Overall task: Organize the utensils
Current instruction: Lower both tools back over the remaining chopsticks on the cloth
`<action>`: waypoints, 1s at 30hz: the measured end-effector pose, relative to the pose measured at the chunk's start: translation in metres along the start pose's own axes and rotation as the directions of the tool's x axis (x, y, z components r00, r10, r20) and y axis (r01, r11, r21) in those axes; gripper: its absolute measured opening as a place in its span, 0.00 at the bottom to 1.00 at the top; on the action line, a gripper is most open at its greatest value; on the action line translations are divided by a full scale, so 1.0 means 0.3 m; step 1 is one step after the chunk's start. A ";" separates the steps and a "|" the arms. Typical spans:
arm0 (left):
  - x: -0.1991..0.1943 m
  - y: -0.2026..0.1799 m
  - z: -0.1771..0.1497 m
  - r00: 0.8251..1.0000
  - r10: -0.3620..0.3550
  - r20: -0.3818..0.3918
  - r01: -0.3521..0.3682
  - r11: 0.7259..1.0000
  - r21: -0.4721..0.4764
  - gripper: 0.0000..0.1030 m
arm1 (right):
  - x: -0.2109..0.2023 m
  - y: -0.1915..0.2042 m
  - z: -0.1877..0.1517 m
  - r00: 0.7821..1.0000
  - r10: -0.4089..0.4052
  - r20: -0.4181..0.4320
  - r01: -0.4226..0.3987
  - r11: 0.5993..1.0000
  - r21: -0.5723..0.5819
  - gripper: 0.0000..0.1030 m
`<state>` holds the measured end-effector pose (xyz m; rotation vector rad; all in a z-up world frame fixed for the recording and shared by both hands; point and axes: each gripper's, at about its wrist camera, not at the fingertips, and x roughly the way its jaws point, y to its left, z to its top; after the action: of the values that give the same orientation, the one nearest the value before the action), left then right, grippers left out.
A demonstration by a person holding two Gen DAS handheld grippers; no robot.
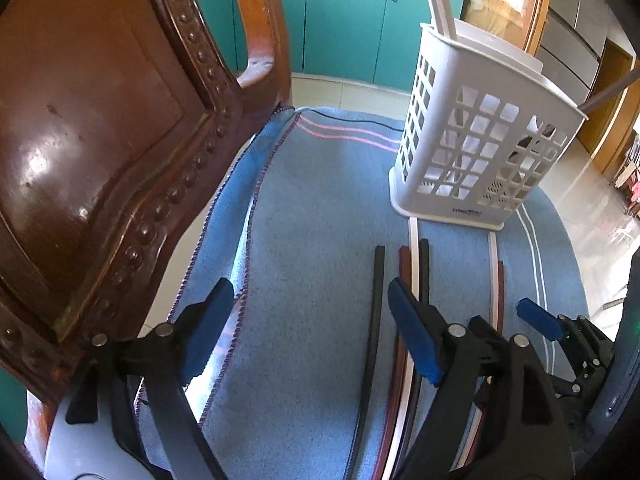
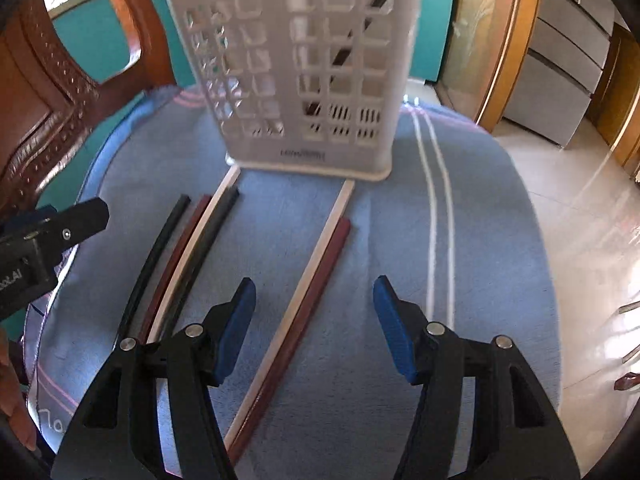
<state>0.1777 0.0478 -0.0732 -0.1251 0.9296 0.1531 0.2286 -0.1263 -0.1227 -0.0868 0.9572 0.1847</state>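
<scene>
Several chopsticks lie side by side on a blue cloth (image 1: 312, 200) in front of a white slotted holder (image 1: 480, 140). My left gripper (image 1: 310, 320) is open just above the cloth, with a black chopstick (image 1: 374, 320) lying between its fingers, untouched. Beside it lie a dark red, a white and another black one. My right gripper (image 2: 316, 320) is open too, low over a white chopstick (image 2: 316, 272) and a dark red chopstick (image 2: 332, 264); neither pad touches them. The holder (image 2: 288, 80) has a dark chopstick (image 2: 344, 52) leaning inside, and a white one (image 1: 438, 0) sticks out of it.
A carved wooden chair back (image 1: 100, 140) stands close on the left of the cloth. Teal cabinets (image 1: 344, 20) run behind the holder. Tiled floor (image 2: 560, 200) drops away past the table's right edge. A hand (image 2: 16, 400) shows at the lower left of the right wrist view.
</scene>
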 end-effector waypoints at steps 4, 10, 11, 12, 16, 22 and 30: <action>0.019 -0.007 -0.006 1.000 0.003 -0.015 -0.002 1.000 0.006 0.79 | 0.004 0.024 -0.007 1.000 -0.021 0.001 0.021 0.999 -0.025 0.59; 0.049 -0.017 -0.011 0.999 0.007 -0.031 -0.006 1.000 0.016 0.79 | -0.001 0.044 -0.005 1.000 -0.024 -0.010 0.023 0.999 -0.030 0.32; 0.057 -0.023 -0.013 0.999 0.008 -0.036 -0.007 1.000 0.020 0.79 | -0.003 0.044 -0.005 1.000 -0.020 -0.011 0.020 0.999 -0.029 0.26; 0.063 -0.027 -0.014 0.999 0.008 -0.040 -0.007 1.000 0.023 0.79 | -0.004 0.043 -0.005 1.000 -0.006 -0.016 0.006 1.000 -0.023 0.22; 0.086 -0.040 -0.013 0.999 0.009 -0.051 -0.007 0.999 0.038 0.80 | -0.027 -0.004 0.004 0.997 0.061 -0.051 -0.059 0.998 0.032 0.16; 0.128 -0.005 0.001 0.998 0.003 -0.068 -0.004 1.000 -0.012 0.80 | -0.081 -0.098 0.005 0.977 0.207 -0.049 -0.199 0.970 0.142 0.12; 0.173 -0.020 0.003 0.996 -0.011 -0.093 0.010 1.000 -0.003 0.80 | -0.110 -0.178 -0.008 0.983 0.181 -0.033 -0.171 0.966 0.194 0.12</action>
<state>0.2100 0.0462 -0.1141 -0.1400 1.0212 0.1394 0.2187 -0.1829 -0.0975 0.1717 1.0293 0.2545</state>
